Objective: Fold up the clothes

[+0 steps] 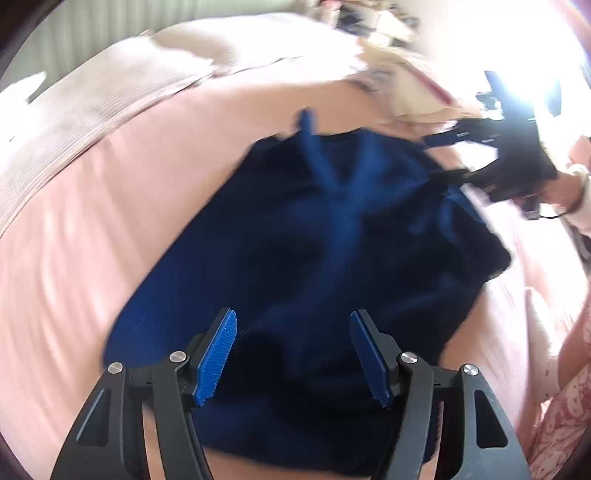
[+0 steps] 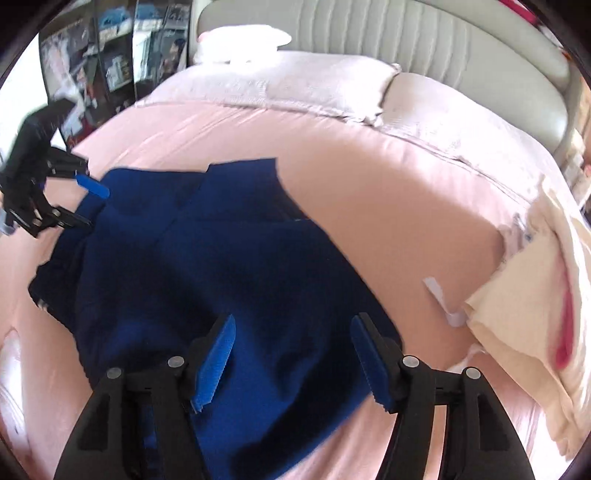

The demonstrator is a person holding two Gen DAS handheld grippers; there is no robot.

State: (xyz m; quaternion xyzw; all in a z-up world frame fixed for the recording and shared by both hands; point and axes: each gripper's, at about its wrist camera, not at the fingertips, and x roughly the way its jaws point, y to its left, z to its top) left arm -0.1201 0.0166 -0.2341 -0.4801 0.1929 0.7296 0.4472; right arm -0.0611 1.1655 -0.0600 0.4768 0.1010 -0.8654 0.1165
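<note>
A dark blue garment lies crumpled on the pink bed sheet; in the right wrist view the same garment spreads over the sheet's left half. My left gripper hovers open over the garment's near edge, nothing between its blue pads. My right gripper also stands open above the garment's near corner. Each gripper shows in the other's view: the right gripper at the garment's far right edge, the left gripper at its far left edge, both with fingers apart.
A cream folded cloth with a red stripe lies at the bed's right side. Pale pillows and a padded headboard are at the far end. Shelves with clutter stand beyond the bed's left corner. A hand holds the right gripper.
</note>
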